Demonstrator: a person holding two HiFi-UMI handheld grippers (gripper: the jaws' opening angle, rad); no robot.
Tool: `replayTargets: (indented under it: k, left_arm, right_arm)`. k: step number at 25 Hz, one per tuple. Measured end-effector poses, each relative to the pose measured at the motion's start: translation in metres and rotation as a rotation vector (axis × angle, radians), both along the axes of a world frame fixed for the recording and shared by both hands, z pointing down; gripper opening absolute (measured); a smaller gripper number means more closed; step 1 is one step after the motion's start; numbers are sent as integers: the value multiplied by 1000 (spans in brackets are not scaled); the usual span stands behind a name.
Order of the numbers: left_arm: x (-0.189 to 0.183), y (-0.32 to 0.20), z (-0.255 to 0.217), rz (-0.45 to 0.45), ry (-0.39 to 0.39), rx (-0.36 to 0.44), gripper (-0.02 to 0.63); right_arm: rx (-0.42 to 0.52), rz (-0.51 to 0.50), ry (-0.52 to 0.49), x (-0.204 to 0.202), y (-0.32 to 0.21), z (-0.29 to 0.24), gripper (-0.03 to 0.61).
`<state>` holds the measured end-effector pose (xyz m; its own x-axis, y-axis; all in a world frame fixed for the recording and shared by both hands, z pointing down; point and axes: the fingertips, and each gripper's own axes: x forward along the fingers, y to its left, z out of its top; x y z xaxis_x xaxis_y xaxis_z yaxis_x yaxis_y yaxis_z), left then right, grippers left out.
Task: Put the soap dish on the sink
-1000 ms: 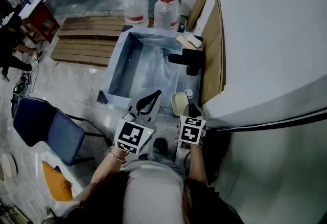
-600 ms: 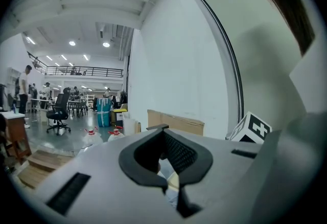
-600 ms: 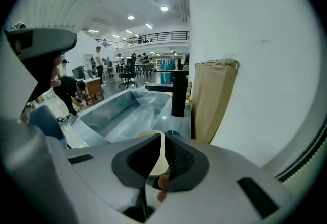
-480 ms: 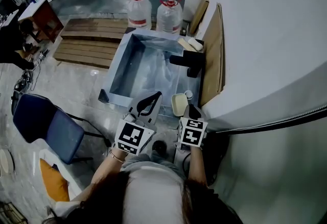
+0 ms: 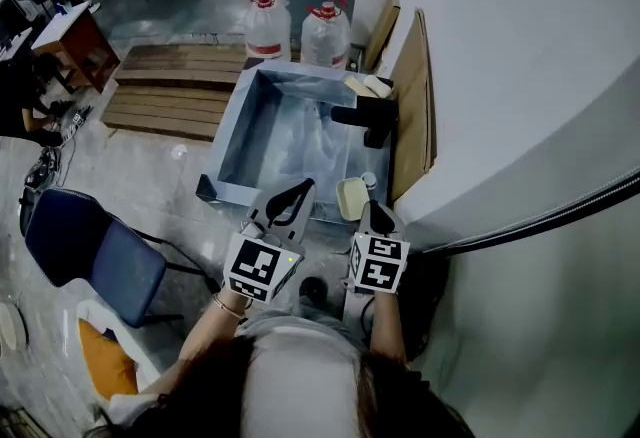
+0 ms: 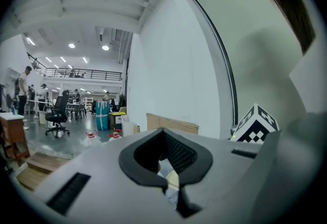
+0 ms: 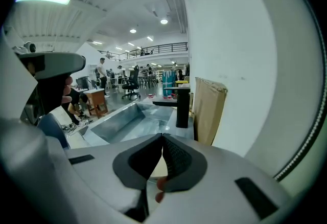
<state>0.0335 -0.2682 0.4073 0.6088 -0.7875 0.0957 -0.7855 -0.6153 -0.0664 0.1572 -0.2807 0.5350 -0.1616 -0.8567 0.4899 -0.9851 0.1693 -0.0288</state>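
Observation:
The cream soap dish (image 5: 352, 198) rests on the near right corner of the metal sink (image 5: 232, 131). Just right of it is my right gripper (image 5: 376, 214), jaws shut, with the dish beside and under its tip; whether they touch I cannot tell. In the right gripper view the dish (image 7: 159, 166) shows through the gap behind the closed right gripper tips (image 7: 162, 137). My left gripper (image 5: 293, 194) hangs shut and empty over the sink's near rim. The left gripper (image 6: 163, 132) view shows a sliver of the dish (image 6: 172, 179) through its jaws.
A black tap (image 5: 372, 116) stands on the sink's right side, with a soap bar (image 5: 365, 84) behind it. Cardboard (image 5: 412, 106) leans on the white wall to the right. Two water bottles (image 5: 265, 21) and a wooden pallet (image 5: 170, 86) lie beyond; a blue chair (image 5: 85, 251) stands left.
Almost nothing has changed. The head view shifted slightly, and both grippers and the dish stay where they were.

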Motion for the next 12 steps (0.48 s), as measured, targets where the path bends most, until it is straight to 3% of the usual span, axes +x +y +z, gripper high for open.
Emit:
replayTargets:
  k: [12]
  left_arm:
    - [-20, 40, -26, 45, 13, 48, 3]
  right_arm:
    - [119, 13, 18, -21, 39, -58, 26]
